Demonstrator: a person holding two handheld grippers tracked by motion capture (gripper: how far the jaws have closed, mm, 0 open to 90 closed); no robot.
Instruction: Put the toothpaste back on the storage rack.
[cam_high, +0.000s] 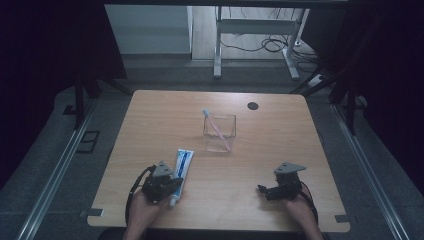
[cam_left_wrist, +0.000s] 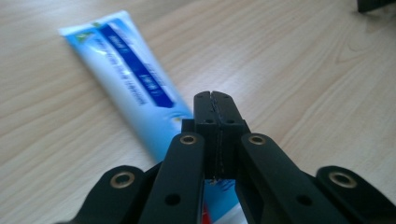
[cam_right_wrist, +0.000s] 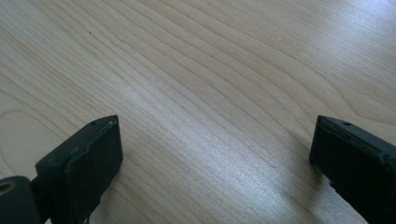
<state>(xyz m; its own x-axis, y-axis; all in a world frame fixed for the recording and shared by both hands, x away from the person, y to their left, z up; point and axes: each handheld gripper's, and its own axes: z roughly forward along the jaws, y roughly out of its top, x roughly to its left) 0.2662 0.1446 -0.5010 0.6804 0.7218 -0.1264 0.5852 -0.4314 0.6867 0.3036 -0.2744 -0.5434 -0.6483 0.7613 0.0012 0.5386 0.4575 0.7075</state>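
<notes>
Wood: pale table (cam_high: 250, 195), I work both grippers from its near edge.
Tube: toothpaste tube (cam_high: 182, 170), white and blue, lies flat near-left, cap end toward me.
Cup: clear square cup (cam_high: 219, 132) mid-table, well apart from tube; pink toothbrush (cam_high: 216, 127) already leans inside.
Left gripper: (cam_left_wrist: 212, 100) jaws pressed together; in its own view they cross over the tube's lower end, and I can't tell if they pinch the tube or just sit above it.
Right gripper: (cam_right_wrist: 212, 154) jaws spread wide, bare wood between, parked near-right.
Progress: my guess, early-mid; brush is in, tube not yet lifted or moved to the cup.
Left to do: secure the tube, carry it over, stand it in the cup.
Writing: blue band with white lettering on the tube, too blurred to read; no brand legible.
</notes>
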